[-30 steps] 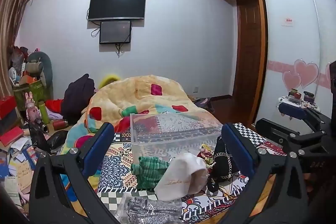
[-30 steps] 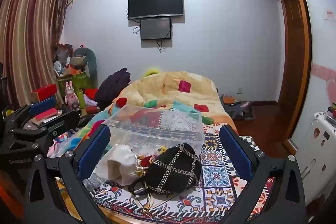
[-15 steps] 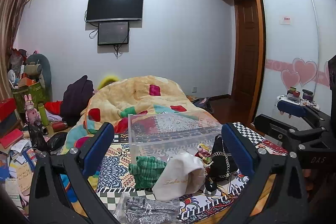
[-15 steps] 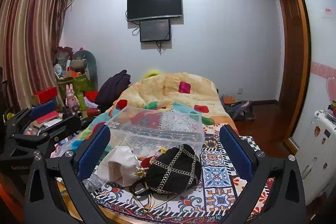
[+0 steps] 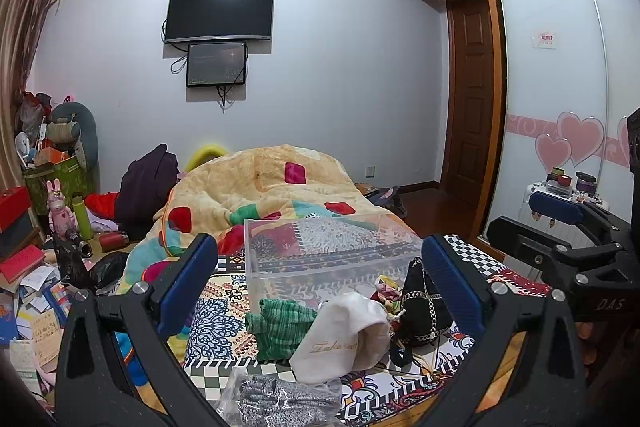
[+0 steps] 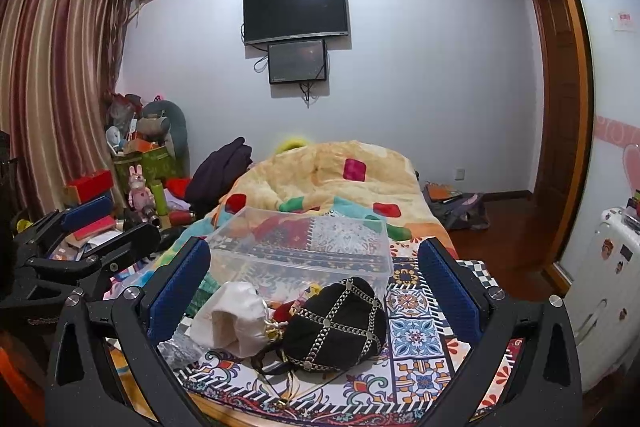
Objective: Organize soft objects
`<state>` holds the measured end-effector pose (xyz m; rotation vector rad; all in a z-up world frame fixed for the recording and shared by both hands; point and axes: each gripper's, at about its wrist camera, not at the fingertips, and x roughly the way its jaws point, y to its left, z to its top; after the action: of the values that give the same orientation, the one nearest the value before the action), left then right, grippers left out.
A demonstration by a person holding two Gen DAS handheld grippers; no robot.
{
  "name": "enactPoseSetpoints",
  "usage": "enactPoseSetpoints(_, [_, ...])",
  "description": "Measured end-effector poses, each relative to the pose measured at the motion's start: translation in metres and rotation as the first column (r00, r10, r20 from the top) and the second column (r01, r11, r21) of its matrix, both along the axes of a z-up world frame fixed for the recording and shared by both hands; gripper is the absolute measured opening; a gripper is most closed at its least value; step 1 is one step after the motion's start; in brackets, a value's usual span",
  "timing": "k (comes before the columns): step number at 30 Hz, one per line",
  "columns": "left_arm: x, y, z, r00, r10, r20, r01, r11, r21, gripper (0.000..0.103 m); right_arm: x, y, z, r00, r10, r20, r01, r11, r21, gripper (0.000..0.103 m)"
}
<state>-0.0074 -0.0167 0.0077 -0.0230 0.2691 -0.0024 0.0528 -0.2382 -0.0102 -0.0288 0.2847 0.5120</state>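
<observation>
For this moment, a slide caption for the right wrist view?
Open right gripper hovers over black chain-trimmed bag before empty clear bin.

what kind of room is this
Most likely a lived-in bedroom: a bed under a patchwork quilt, a wall-mounted TV facing it, and a sliding-door wardrobe with heart decals. Cluttered belongings are stacked along one side.

Both wrist cameras look forward, low over the patterned cloth (image 5: 224, 311), toward the wall television (image 5: 220, 11). The left view sits further left; each shows the clear box (image 5: 320, 255) mid-frame and the other gripper at its edge.
</observation>
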Motion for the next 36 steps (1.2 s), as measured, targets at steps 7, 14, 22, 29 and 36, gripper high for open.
enactPoseSetpoints(7, [-0.0003,0.0002,0.0001,1.000,0.001,0.001,-0.001,1.000,0.000,0.103,-0.0007,-0.0003,0.0010,1.000,0.001,0.003,-0.001,1.000,0.005,0.103])
enactPoseSetpoints(14, [-0.0004,-0.0011,-0.0007,1.000,0.001,0.001,-0.001,1.000,-0.001,0.103,-0.0021,-0.0005,0.0017,1.000,0.003,0.007,-0.003,1.000,0.012,0.103])
enactPoseSetpoints(22, [-0.0007,-0.0011,-0.0010,1.000,0.001,0.002,-0.001,1.000,-0.001,0.103,-0.0027,0.0000,0.0020,1.000,0.005,0.008,-0.005,1.000,0.014,0.103])
enactPoseSetpoints(29, [-0.0007,-0.0011,-0.0012,1.000,0.001,0.002,-0.001,1.000,-0.002,0.103,-0.0035,0.0002,0.0023,1.000,0.006,0.009,-0.006,1.000,0.015,0.103])
enactPoseSetpoints(36, [-0.0008,-0.0013,-0.0016,1.000,0.001,0.003,-0.001,1.000,-0.002,0.103,-0.0038,0.0014,0.0028,1.000,0.007,0.009,-0.007,1.000,0.016,0.103])
